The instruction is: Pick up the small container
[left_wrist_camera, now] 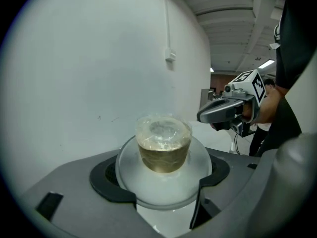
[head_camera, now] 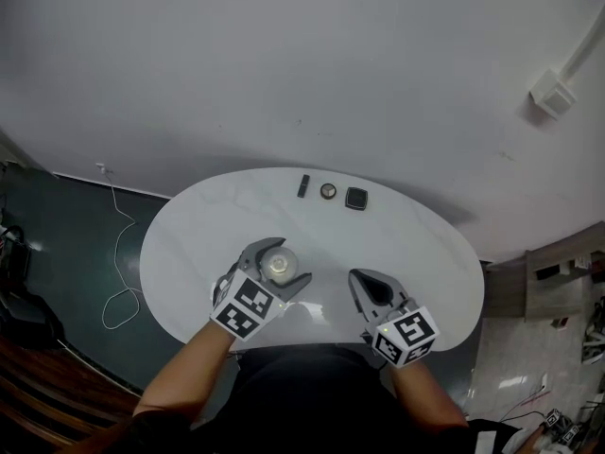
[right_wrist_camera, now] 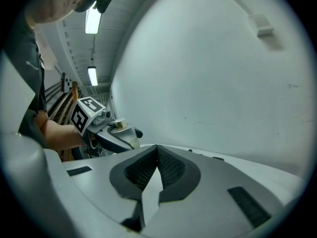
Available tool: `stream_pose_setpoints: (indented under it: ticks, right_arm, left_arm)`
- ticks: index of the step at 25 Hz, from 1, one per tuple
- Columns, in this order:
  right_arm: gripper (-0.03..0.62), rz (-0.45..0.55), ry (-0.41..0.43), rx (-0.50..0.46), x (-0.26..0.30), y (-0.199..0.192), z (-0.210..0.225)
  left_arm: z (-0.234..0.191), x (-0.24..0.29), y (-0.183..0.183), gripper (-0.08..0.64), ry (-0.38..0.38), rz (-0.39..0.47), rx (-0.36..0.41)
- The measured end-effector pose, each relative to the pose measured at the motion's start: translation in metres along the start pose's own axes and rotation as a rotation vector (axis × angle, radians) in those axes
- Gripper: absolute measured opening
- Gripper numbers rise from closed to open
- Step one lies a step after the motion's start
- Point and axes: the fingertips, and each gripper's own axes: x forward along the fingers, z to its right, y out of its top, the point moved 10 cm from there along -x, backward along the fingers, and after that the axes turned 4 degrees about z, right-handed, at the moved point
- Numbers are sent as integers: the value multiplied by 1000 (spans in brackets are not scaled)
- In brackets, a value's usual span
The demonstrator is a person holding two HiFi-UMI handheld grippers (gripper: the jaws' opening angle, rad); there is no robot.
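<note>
Head view: left gripper [head_camera: 282,270] clamped on small container [left_wrist_camera: 164,150], 7 o'clock on table [head_camera: 208,216]. Right gripper [head_camera: 358,277] at 5 o'clock, jaws together, empty. Likely risk: the pads bear on the container's rounded body, so it may slip or tilt if the squeeze slackens.

The small container [head_camera: 280,264] is between the left gripper's [head_camera: 288,261] jaws, by the table's [head_camera: 189,244] near edge, with the right gripper [head_camera: 364,282] to its right. Along the far edge, well apart from both, a bar [head_camera: 302,185], a disc [head_camera: 328,191] and a square piece [head_camera: 356,199] lie in a row.
</note>
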Motion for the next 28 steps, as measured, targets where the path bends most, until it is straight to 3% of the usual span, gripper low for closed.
stream_pose_setpoints:
  ticks: [14, 28]
  right_arm:
    - [-5, 19, 35, -9, 6, 6, -23]
    - [-5, 49, 9, 2, -2, 6, -25]
  left_arm:
    - [24, -60, 17, 345, 37, 64, 11]
    - [38, -60, 24, 345, 32, 55, 81]
